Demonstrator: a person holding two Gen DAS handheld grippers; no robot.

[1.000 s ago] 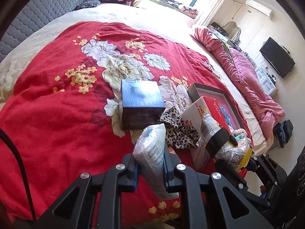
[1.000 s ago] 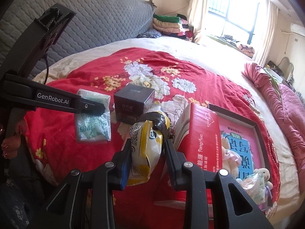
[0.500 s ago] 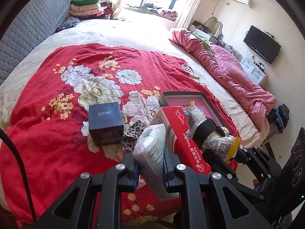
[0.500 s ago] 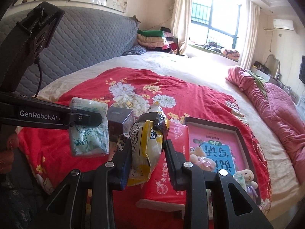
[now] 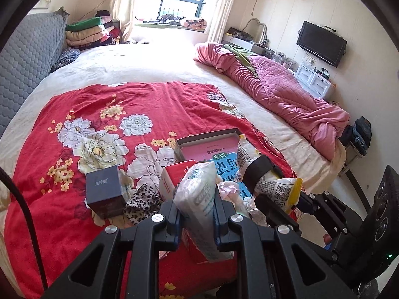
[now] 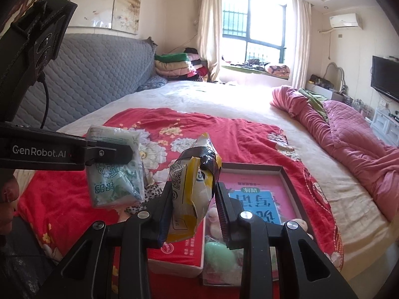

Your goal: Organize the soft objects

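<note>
Both grippers have risen since a second ago, so our views now take in the window and far wall, while the red floral blanket sits lower in frame. Below us lie a dark blue box, a leopard-print cloth, a red tissue pack and an open tray holding plush toys; a pink quilt lies along the bed's far side. We hold both tools level above this clutter. Our left gripper is clamped on a white tissue packet standing upright between its fingers. Our right gripper pinches a yellow snack bag, just beside the other packet.
</note>
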